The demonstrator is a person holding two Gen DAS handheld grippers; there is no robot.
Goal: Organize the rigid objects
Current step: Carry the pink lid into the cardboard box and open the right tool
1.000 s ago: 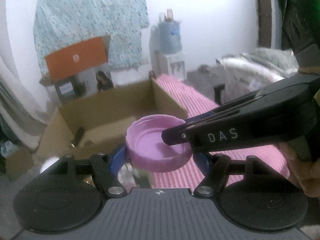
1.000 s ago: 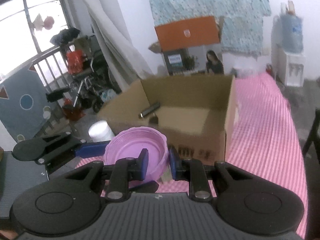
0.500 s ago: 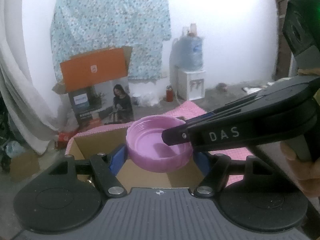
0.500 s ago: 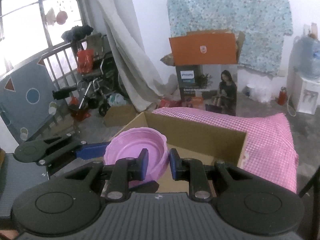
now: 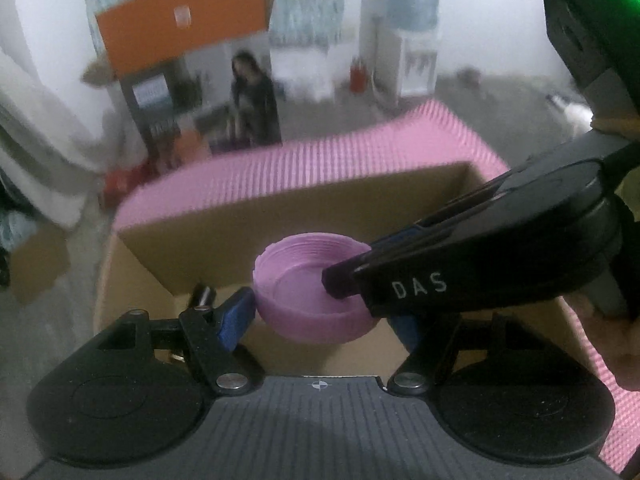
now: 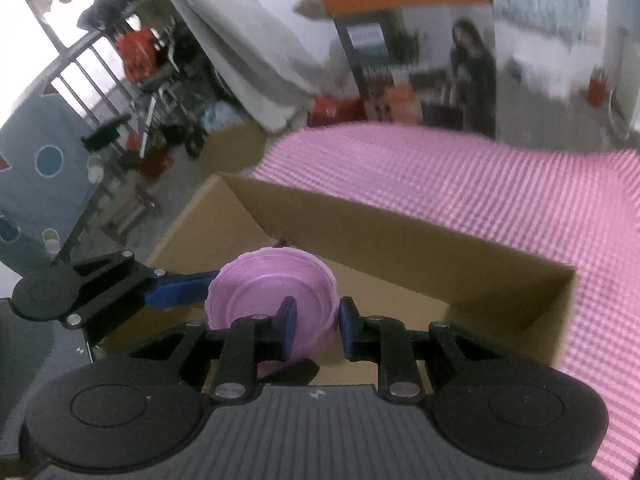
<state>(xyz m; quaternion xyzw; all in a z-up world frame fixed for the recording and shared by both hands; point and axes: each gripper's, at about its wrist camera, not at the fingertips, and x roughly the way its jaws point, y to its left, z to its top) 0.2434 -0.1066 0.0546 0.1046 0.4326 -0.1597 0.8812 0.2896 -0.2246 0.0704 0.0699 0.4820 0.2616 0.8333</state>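
Both grippers hold the pink lid above the open cardboard box: the left gripper clasps its sides, the right gripper pinches its rim, nearly closed. Next, I think: lower it inside, then release.

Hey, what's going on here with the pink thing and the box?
A person holds a pink lid with both grippers at once: the left gripper spans its sides, and the right gripper pinches its rim. The lid hangs over an open cardboard box sitting on a pink checked cloth.
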